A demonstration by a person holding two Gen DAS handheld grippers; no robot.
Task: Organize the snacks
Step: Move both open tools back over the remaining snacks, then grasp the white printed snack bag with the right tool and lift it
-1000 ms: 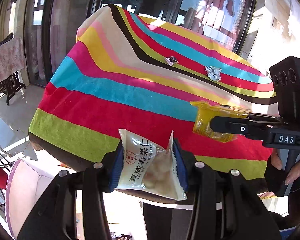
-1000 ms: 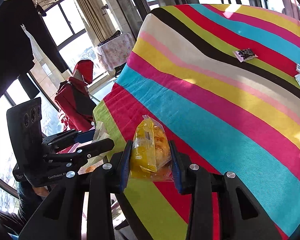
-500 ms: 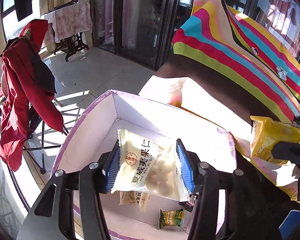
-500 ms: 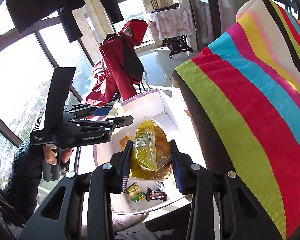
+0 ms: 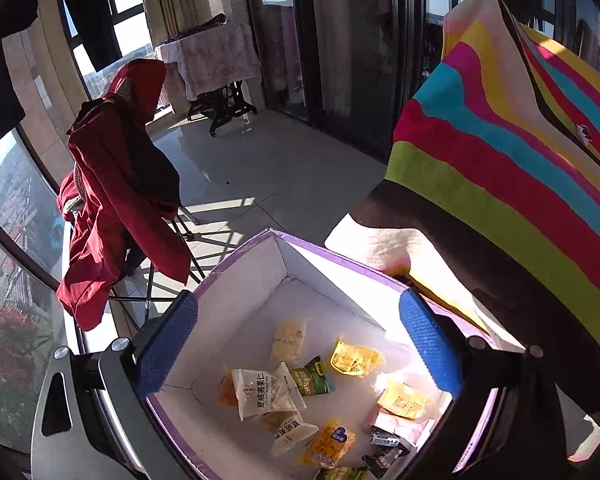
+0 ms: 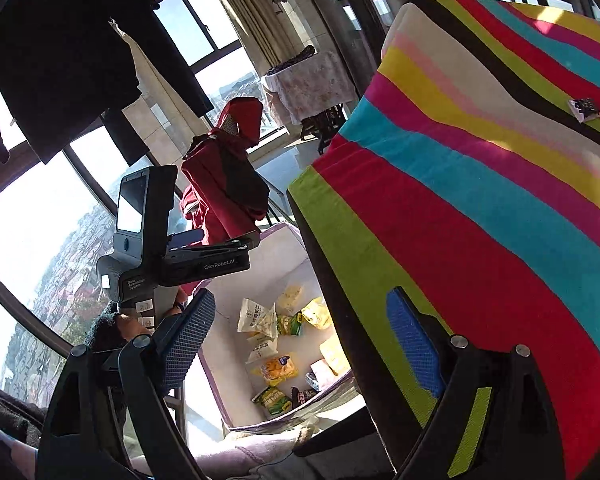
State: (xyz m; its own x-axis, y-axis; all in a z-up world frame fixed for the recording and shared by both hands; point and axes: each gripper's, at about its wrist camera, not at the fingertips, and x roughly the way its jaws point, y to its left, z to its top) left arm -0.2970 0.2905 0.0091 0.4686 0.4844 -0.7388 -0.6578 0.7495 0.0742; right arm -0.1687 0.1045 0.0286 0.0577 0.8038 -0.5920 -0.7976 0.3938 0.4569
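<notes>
My left gripper (image 5: 296, 344) is open and empty, above a white box with a purple rim (image 5: 236, 264) that stands beside the table. Several snack packets lie in the box, among them the white packet (image 5: 260, 394) and a yellow packet (image 5: 354, 360). My right gripper (image 6: 300, 340) is open and empty, over the table's corner and the box (image 6: 276, 248). The white packet (image 6: 256, 316) and a yellow packet (image 6: 316, 318) show there too. The left gripper's body (image 6: 172, 256) shows in the right wrist view. A small dark snack (image 6: 586, 108) lies on the striped tablecloth (image 6: 480, 208).
A chair draped with a red jacket (image 5: 120, 192) stands left of the box. A small table with a floral cloth (image 5: 216, 56) stands farther back by the windows. The striped table (image 5: 520, 168) rises to the right of the box.
Both grippers have opened. The white packet has dropped from the left gripper and the yellow packet from the right gripper into the box.
</notes>
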